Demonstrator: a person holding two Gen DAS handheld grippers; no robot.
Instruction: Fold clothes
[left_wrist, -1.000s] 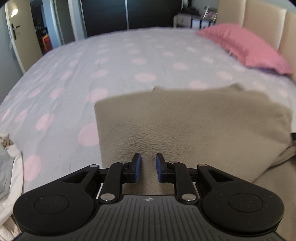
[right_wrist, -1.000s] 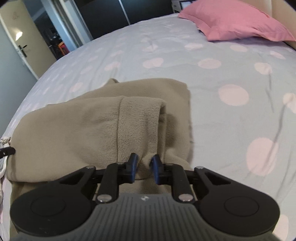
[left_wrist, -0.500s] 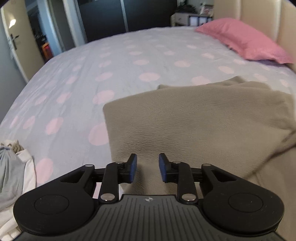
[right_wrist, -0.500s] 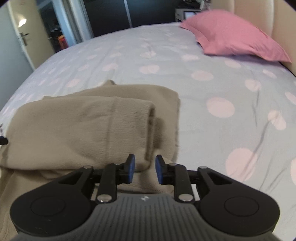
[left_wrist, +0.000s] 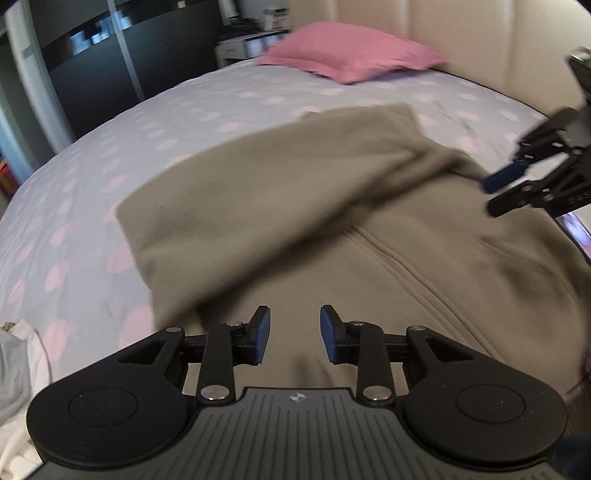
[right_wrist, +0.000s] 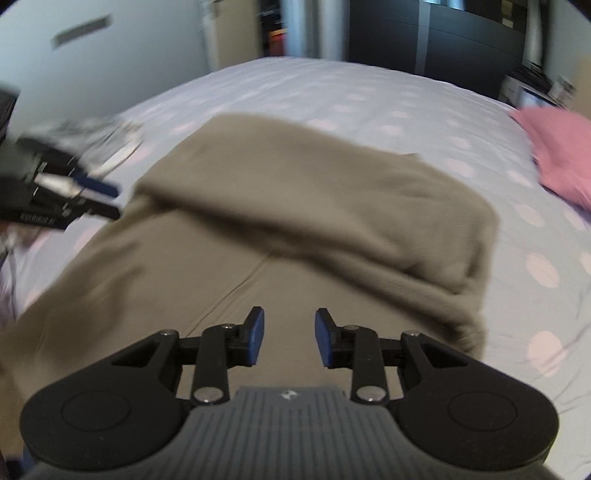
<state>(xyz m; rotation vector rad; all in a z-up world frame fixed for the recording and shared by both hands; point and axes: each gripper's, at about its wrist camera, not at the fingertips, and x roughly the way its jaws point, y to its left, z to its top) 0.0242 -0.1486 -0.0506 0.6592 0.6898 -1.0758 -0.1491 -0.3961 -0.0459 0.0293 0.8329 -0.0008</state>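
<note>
A: Where does the garment lie?

B: The khaki fleece top (left_wrist: 388, 229) is spread on the bed (left_wrist: 92, 192), on the polka-dot cover, well short of the pink pillow (left_wrist: 351, 55). Its far part is doubled over the near part, and below that fold a seam (left_wrist: 417, 266) runs down the lower layer.

A: And the tools?

B: The left tool (left_wrist: 294, 332) hangs over the near edge of the fleece with its pads apart and nothing between them. The right tool (right_wrist: 289, 334) hovers over the same near part, also spread and empty. Each one shows at the edge of the other's view, off to either side of the fleece.

A: What could go wrong from here?

B: I judge the folded flap the weak spot: it lies loose and slanted, so a tug on the layer beneath could slide it off or bunch it. A pinch that takes only one layer would drag the fold askew. The pile of pale clothes (left_wrist: 18, 369) left of the fleece, at the bed's edge, could snag too.
</note>
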